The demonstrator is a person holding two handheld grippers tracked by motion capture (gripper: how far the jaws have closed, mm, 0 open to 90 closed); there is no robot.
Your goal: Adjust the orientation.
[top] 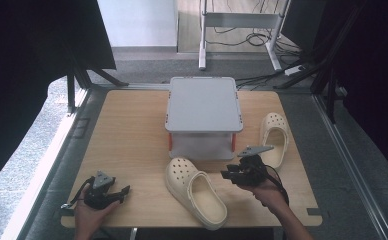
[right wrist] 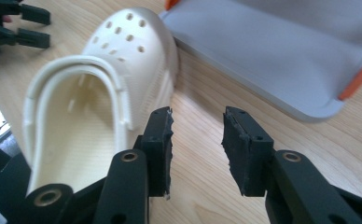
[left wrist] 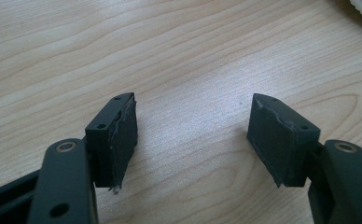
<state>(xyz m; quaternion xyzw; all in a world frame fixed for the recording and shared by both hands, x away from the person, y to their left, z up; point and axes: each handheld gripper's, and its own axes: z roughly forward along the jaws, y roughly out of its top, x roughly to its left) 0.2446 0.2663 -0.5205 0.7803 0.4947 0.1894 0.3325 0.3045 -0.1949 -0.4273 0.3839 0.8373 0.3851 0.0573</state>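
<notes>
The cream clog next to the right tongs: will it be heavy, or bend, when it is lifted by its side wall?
The clog looks like moulded foam with holes, so probably light. Its thin wall may flex under a pinch. The flat sole likely keeps it from rolling.

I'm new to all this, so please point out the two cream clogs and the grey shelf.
Near clog [top: 196, 192]: high view, on its footbed.
Far clog [top: 274, 131]: high view, on its toe cap.
Grey shelf [top: 203, 104]: high view, on its flat top.
</notes>
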